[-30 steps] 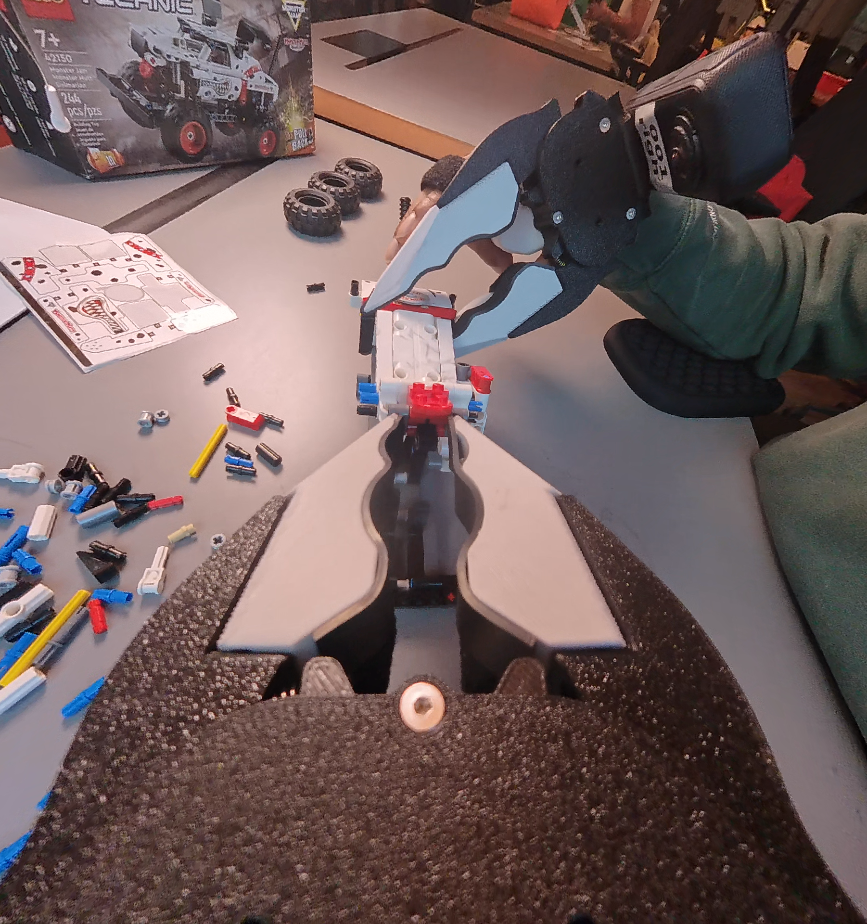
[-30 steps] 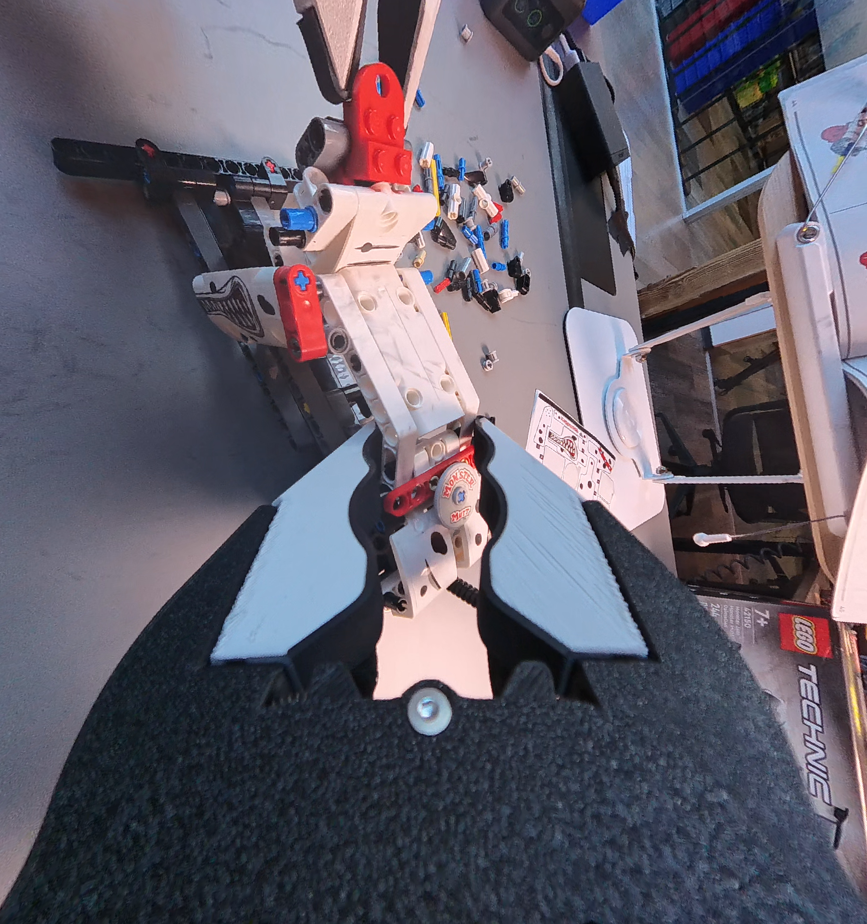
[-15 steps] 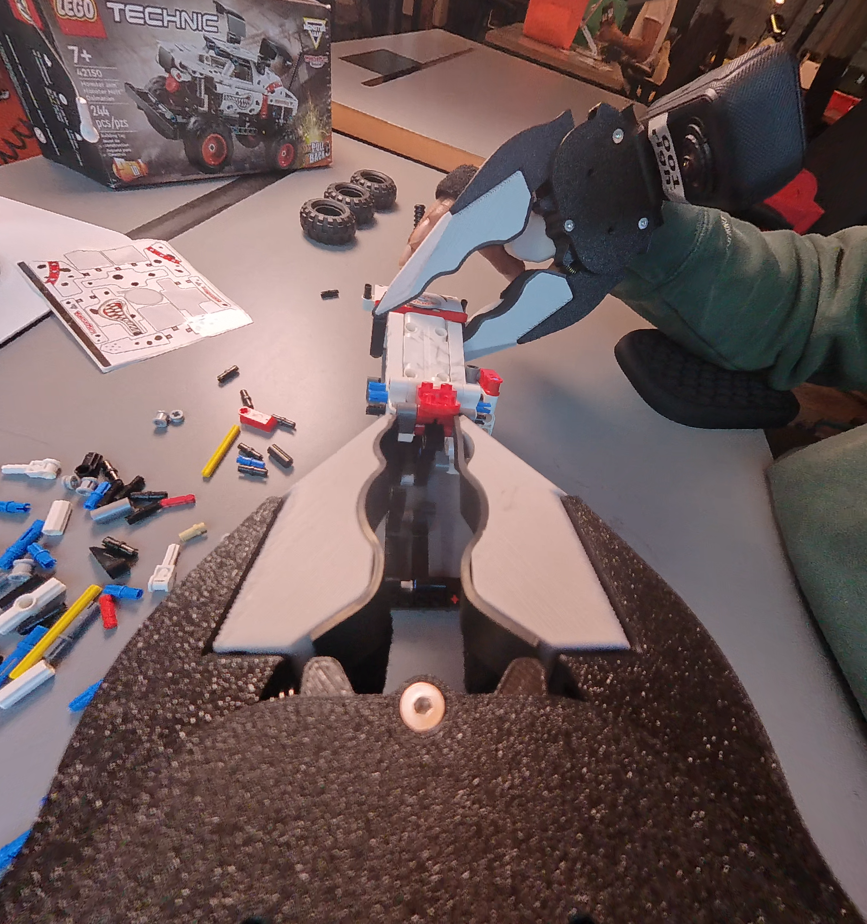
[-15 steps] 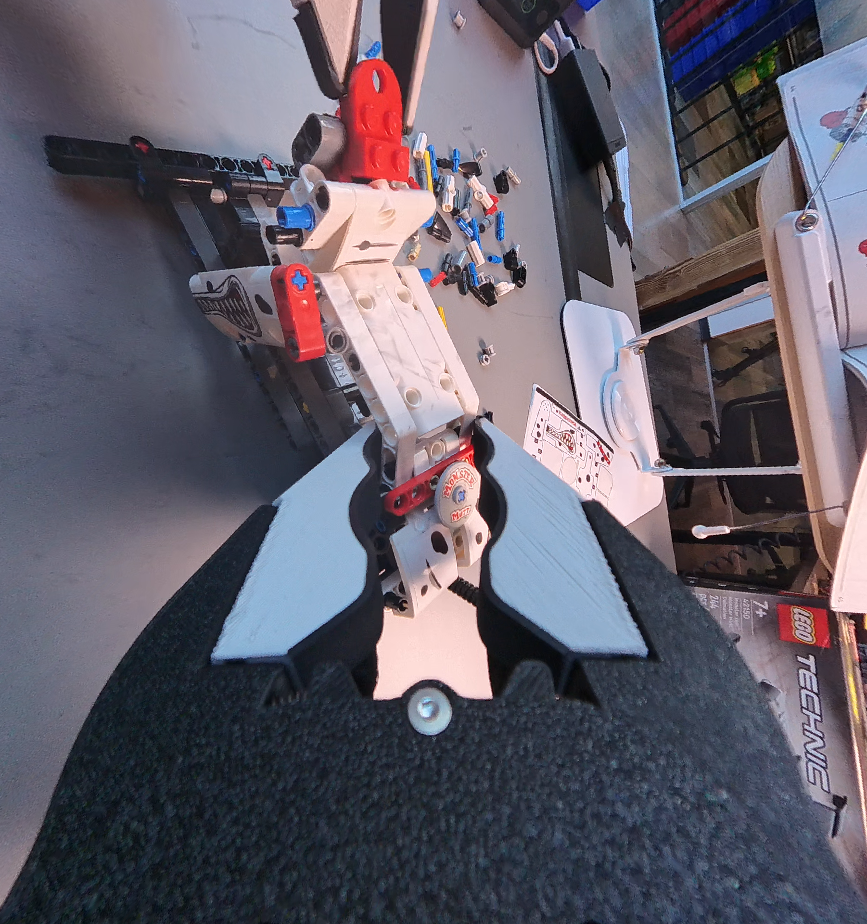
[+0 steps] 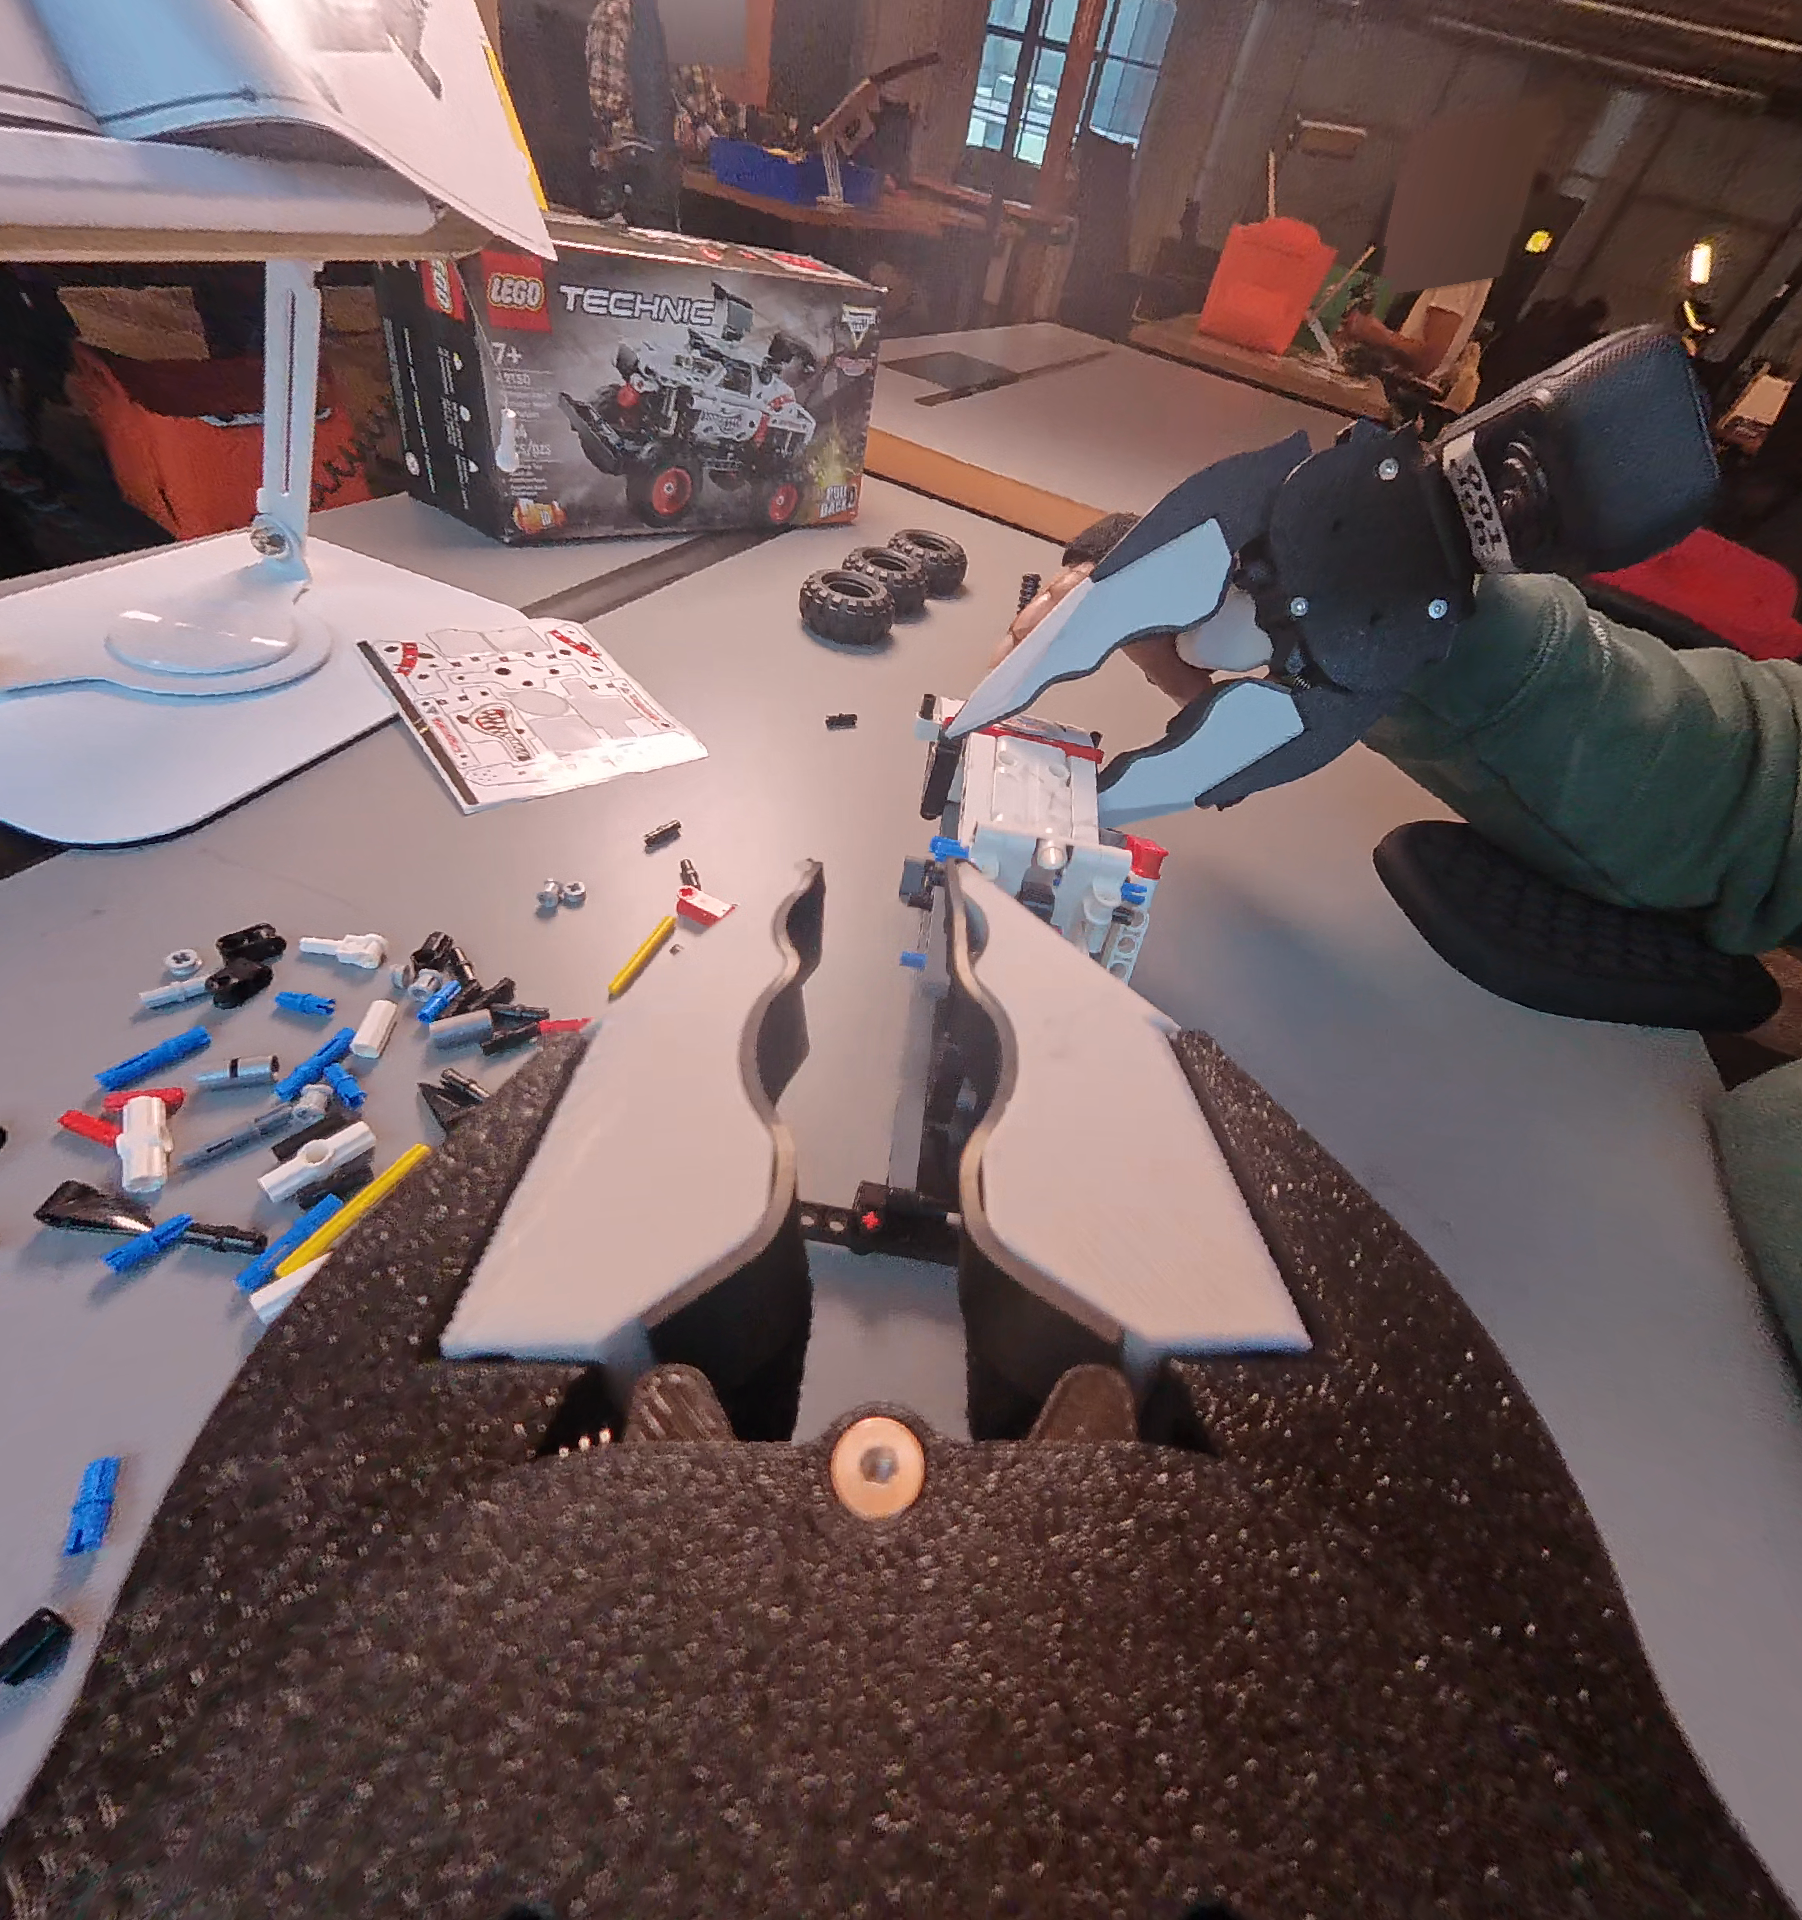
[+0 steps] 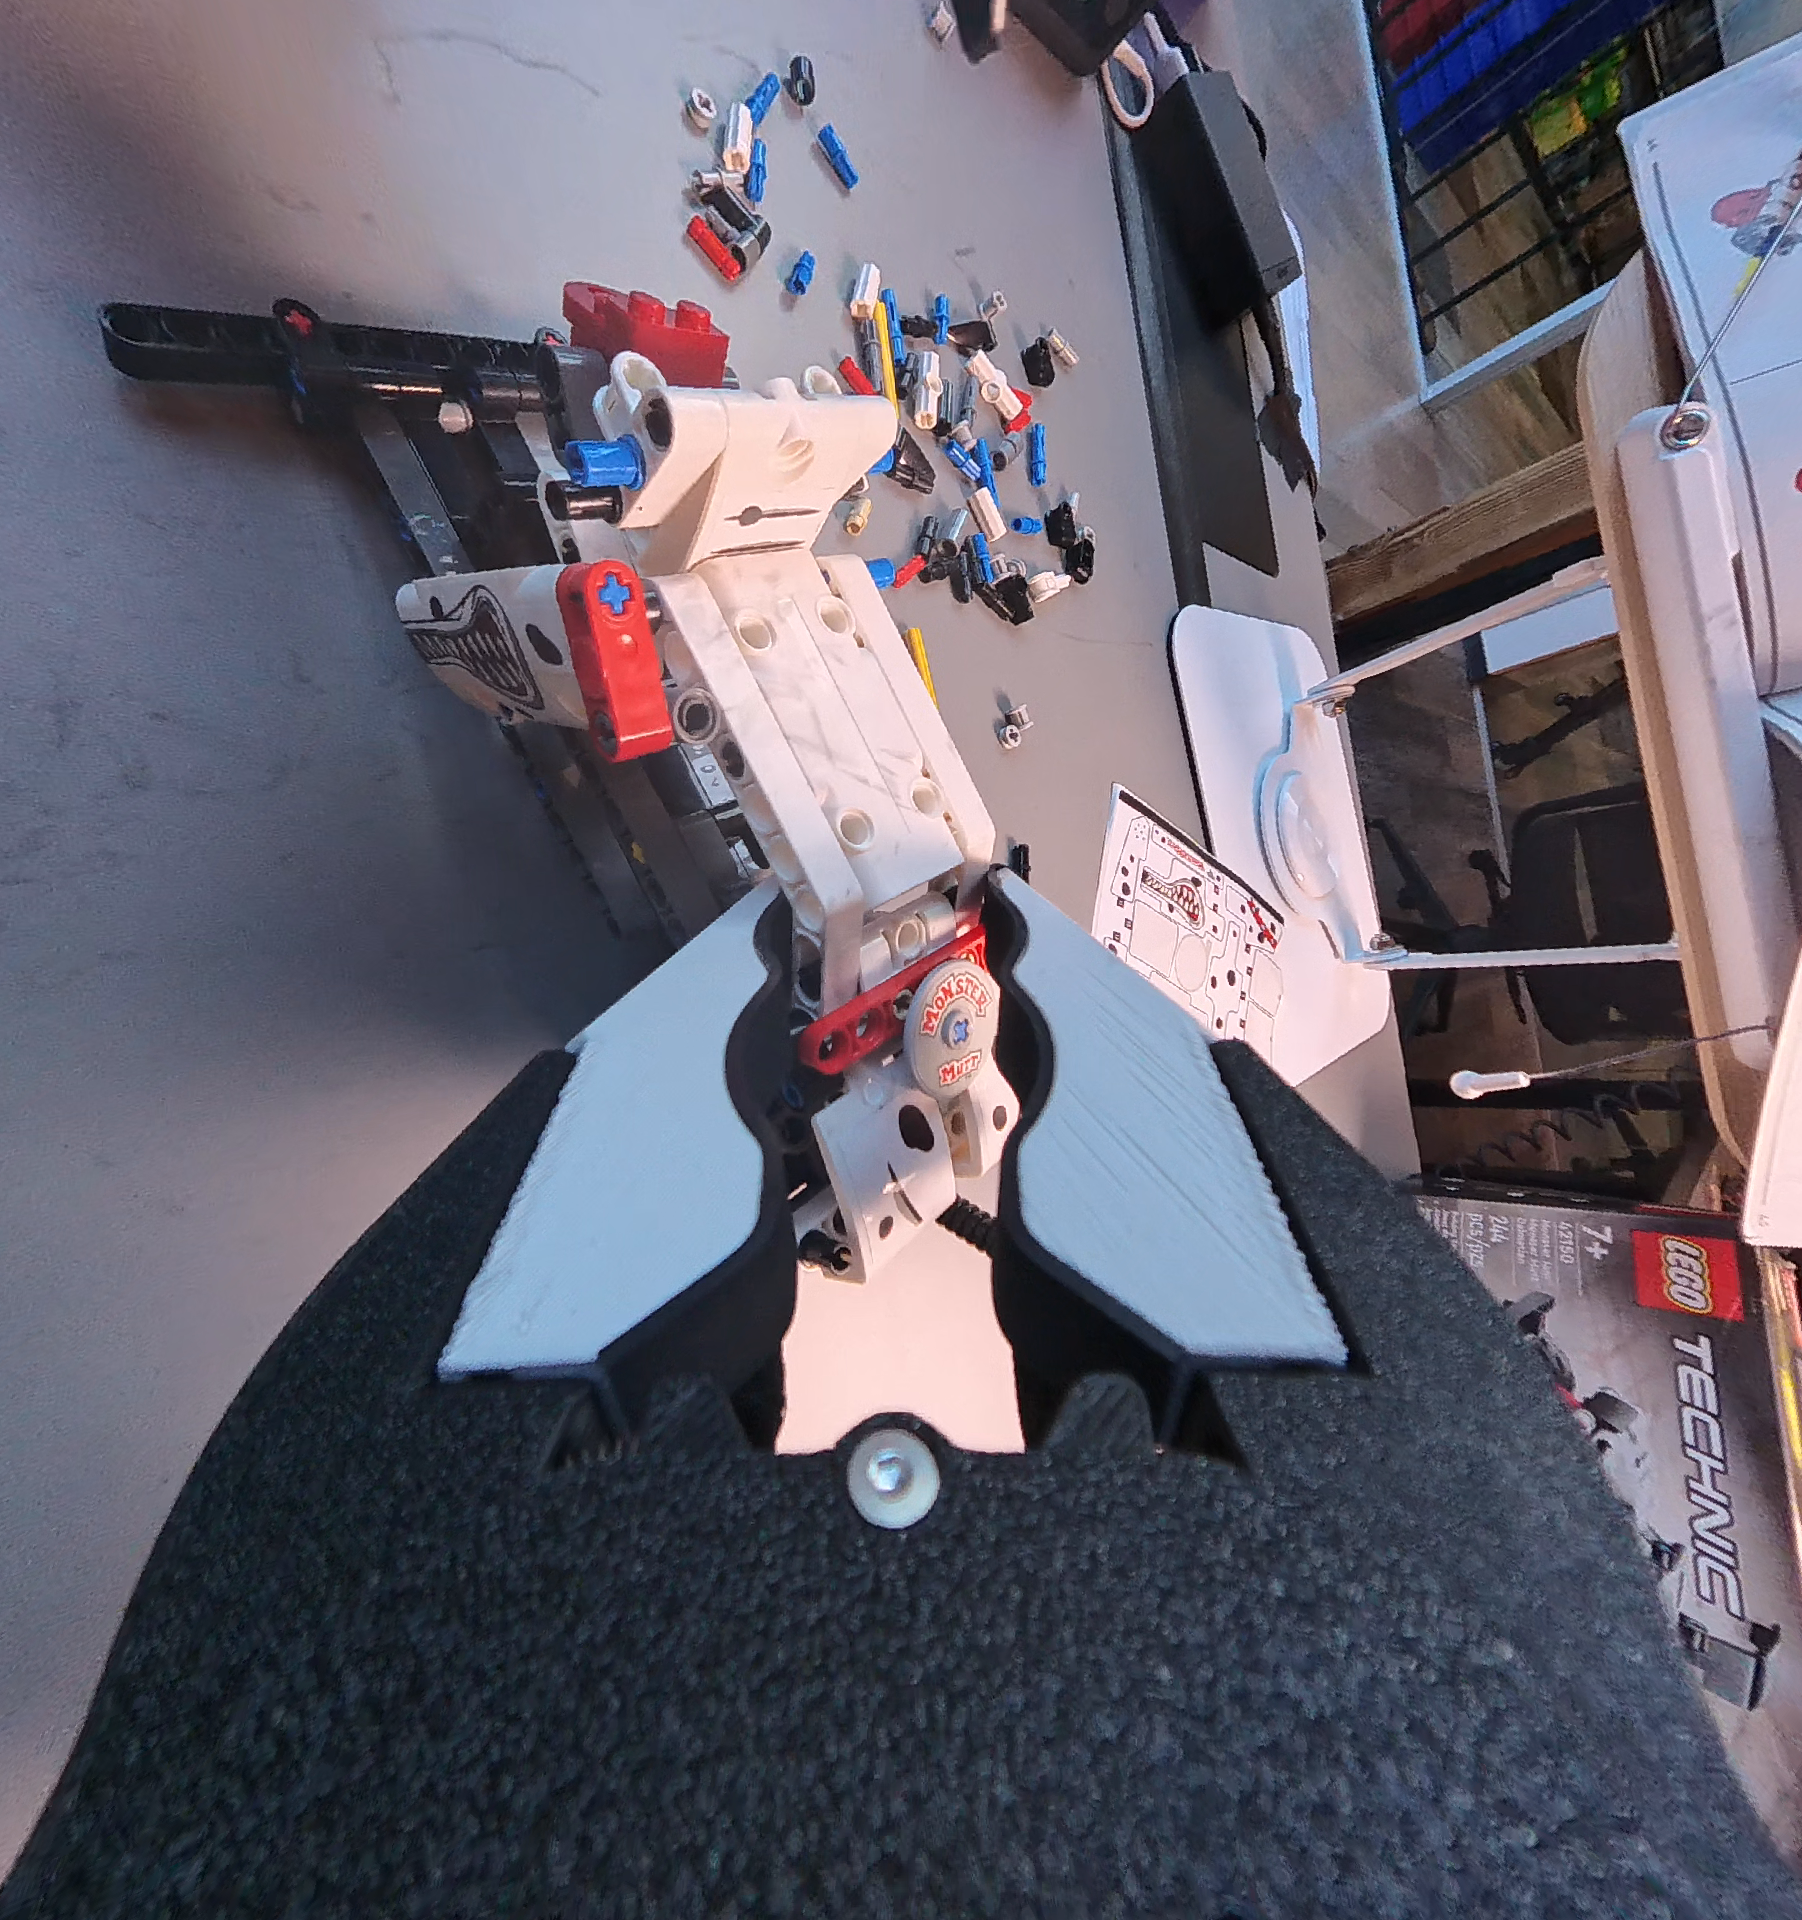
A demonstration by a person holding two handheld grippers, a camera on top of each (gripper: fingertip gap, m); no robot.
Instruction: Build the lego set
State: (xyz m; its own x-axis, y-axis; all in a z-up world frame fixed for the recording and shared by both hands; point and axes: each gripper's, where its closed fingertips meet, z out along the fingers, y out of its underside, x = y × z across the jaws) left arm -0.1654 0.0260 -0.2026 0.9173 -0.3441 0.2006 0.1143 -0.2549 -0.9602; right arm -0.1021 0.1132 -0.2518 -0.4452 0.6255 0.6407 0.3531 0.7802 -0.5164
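Left wrist view: loose pieces beside model

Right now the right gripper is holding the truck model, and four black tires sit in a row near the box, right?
Not quite: the left wrist view shows three black tires, not four. They do sit in a row near the box, and the right gripper does hold the truck model.

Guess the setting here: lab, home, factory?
Probably a shared workshop or makerspace: long grey worktables, a bench cluttered with bins and tools behind, and storage racks beside the table.
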